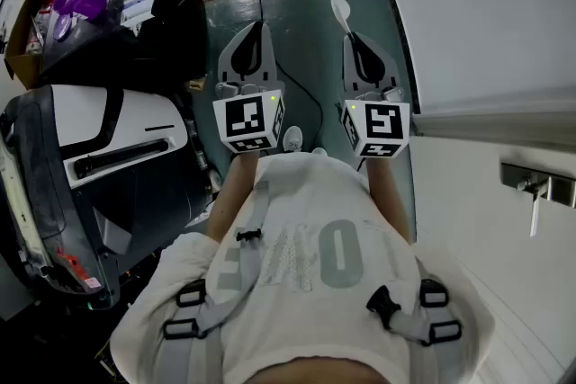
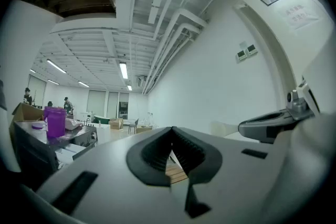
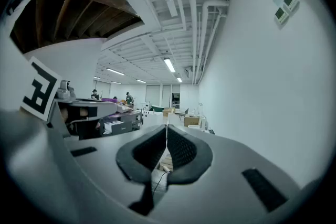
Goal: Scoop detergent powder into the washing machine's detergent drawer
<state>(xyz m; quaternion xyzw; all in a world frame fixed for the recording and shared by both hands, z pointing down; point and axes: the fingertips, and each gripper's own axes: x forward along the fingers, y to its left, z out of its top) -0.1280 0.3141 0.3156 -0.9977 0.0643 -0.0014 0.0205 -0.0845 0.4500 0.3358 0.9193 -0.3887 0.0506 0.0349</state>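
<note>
Ahead, white scoop (image 1: 340, 10) pinched edge-on between fingers of right gripper (image 1: 351, 37); fingers of left gripper (image 1: 261, 26) together, empty.

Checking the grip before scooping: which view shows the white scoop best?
The head view: the white scoop sticks out past the right gripper, bowl plainly visible. The right gripper view shows only a thin white edge between its fingers; the left gripper view shows none.
</note>
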